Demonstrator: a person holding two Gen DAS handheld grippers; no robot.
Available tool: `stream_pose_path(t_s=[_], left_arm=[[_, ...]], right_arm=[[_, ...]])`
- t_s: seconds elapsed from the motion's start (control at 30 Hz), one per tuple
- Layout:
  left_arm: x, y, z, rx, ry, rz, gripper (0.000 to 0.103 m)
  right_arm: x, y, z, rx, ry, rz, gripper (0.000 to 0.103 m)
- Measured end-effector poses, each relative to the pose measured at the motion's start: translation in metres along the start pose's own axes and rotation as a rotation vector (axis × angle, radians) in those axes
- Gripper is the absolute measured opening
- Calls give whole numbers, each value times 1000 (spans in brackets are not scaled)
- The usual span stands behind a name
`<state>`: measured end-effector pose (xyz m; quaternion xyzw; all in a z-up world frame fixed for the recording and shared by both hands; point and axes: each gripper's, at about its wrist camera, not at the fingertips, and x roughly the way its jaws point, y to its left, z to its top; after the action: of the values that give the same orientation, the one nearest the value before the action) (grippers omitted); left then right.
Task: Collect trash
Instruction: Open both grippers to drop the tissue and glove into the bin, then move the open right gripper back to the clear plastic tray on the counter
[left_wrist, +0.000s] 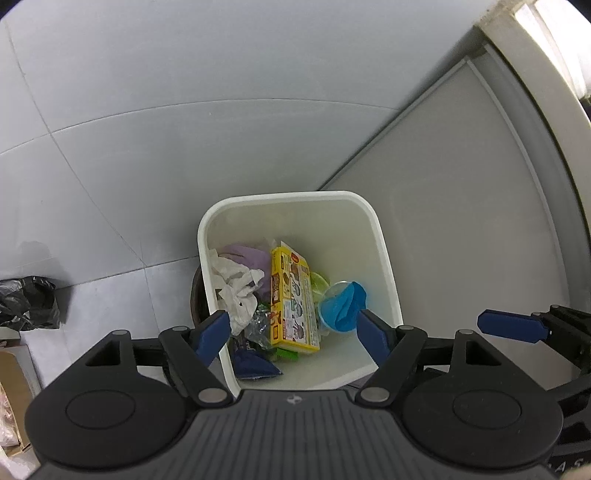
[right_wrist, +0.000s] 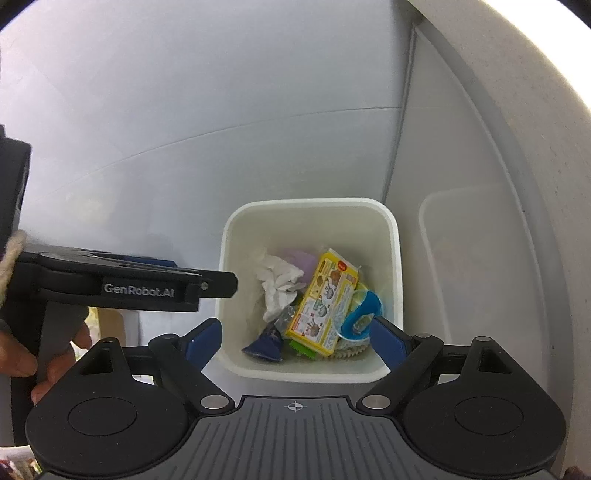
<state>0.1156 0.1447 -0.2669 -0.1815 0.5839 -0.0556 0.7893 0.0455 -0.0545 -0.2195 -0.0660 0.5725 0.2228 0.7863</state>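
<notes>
A white square bin (left_wrist: 214, 218) stands on the grey floor; it also shows in the right wrist view (right_wrist: 232, 221). Inside lie a yellow carton (left_wrist: 293, 299) (right_wrist: 325, 302), crumpled white tissue (left_wrist: 236, 284) (right_wrist: 279, 284), a purple wad (left_wrist: 247, 254), a dark blue pouch (left_wrist: 255, 363) (right_wrist: 267, 345) and a clear cup with blue inside (left_wrist: 341, 302) (right_wrist: 360, 314). My left gripper (left_wrist: 295, 326) hovers above the bin, open and empty. My right gripper (right_wrist: 295, 334) hovers above it too, open and empty. The left gripper's body (right_wrist: 122, 284) shows at the left of the right view.
A black plastic bag (left_wrist: 27, 302) lies on the floor at the left, with a cardboard box (left_wrist: 11, 387) below it. A grey cabinet or appliance side (left_wrist: 461, 221) stands just right of the bin. The tiled floor (left_wrist: 184, 110) extends beyond.
</notes>
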Motion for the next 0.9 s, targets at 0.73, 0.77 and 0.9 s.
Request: stream_pose_path(t_s=[0.73, 0.77, 0.9], left_arm=[[-75, -41, -7, 24, -129, 0, 96], [-79, -46, -7, 29, -140, -5, 97], [-97, -71, -6, 51, -183, -29, 100]], right_arm=[[-109, 0, -19, -62, -282, 46, 93], [-116, -5, -21, -56, -302, 43, 93], [-143, -31, -29, -8, -388, 10, 94]])
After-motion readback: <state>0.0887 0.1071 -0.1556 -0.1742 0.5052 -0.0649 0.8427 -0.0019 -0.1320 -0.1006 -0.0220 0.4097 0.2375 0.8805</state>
